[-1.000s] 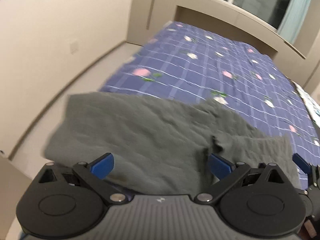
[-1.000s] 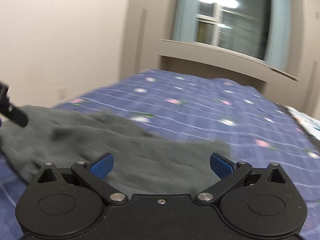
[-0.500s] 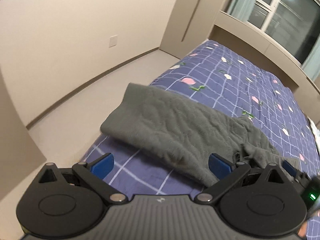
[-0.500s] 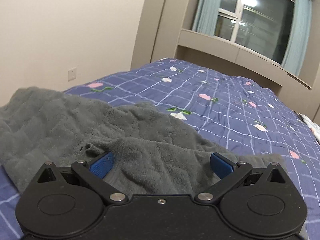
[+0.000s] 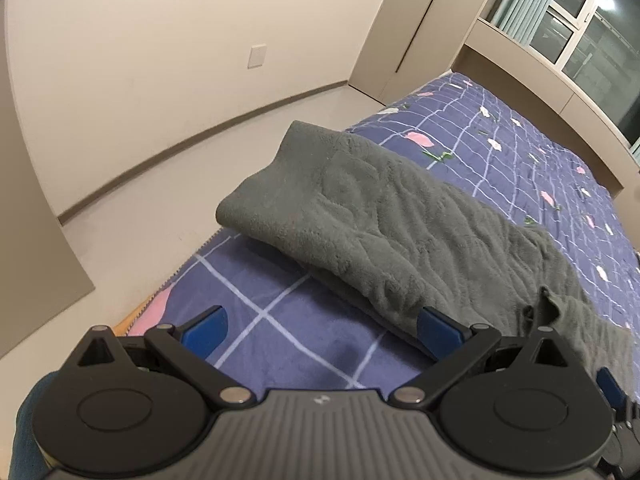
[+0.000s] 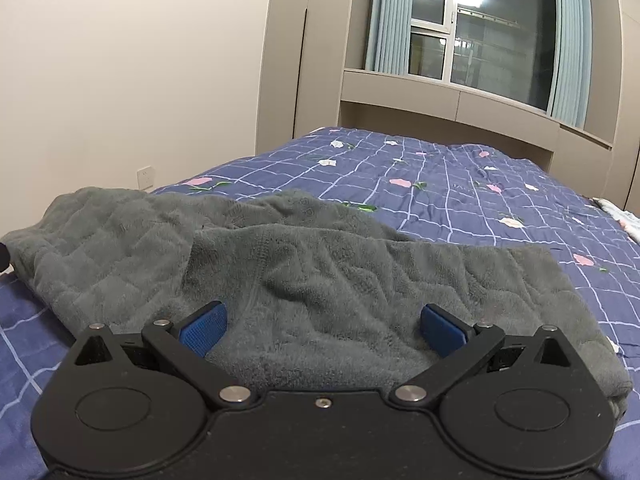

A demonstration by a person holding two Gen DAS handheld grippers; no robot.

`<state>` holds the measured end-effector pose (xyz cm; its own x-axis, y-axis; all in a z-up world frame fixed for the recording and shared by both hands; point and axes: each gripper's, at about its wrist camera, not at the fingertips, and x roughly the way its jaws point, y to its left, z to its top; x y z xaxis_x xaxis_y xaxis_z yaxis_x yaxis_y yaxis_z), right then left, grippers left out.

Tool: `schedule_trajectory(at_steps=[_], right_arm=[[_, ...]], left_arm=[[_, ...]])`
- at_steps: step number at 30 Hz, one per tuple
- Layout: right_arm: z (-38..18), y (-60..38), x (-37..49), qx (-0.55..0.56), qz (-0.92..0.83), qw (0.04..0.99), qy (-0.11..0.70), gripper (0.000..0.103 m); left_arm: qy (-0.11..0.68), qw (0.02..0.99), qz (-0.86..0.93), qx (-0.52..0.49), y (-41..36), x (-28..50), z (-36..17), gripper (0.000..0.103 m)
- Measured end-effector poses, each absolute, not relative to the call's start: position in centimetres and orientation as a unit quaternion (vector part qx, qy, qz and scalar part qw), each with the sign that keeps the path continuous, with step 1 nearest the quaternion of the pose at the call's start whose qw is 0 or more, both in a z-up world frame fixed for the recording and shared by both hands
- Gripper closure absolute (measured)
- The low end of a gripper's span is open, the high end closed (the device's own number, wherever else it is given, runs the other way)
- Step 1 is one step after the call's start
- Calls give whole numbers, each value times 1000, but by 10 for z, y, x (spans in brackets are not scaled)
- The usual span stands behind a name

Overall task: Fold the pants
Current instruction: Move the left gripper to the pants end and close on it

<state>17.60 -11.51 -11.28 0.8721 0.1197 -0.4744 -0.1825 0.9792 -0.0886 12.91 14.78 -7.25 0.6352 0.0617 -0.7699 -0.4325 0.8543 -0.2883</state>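
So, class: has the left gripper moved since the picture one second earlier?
Yes. The left gripper has drawn back toward the bed's near edge: the grey pants that lay between its fingers now lie ahead, with blue bedspread there.

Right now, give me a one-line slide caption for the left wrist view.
Open left tool above the blue checked bedspread, grey fleece pants lying folded beside it.

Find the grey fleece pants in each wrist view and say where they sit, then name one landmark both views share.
Left wrist view: the grey pants run from centre to lower right across the blue checked bedspread.
Right wrist view: the grey pants fill the middle band, just beyond the open jaws.
Shared landmark: the white wall socket on the left wall.
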Motion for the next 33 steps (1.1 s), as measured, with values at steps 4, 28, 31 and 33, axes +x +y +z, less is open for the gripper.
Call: schedule_trajectory(at_steps=[4,28,31,33], right_arm=[[-115,-112,175,-70,74,966,236,0],[-121,-105,173,-88,69,966,234,0],[-121,-105,173,-88,69,966,234,0],[-121,-105,173,-88,69,966,234,0]], left_arm=[[385,877,156,-240,148,141,-80,0],[324,911,76,-242,153,174,-92,1],[324,912,81,-240,158,167,-93,0],[323,908,102,-248,167,161,-95,1]])
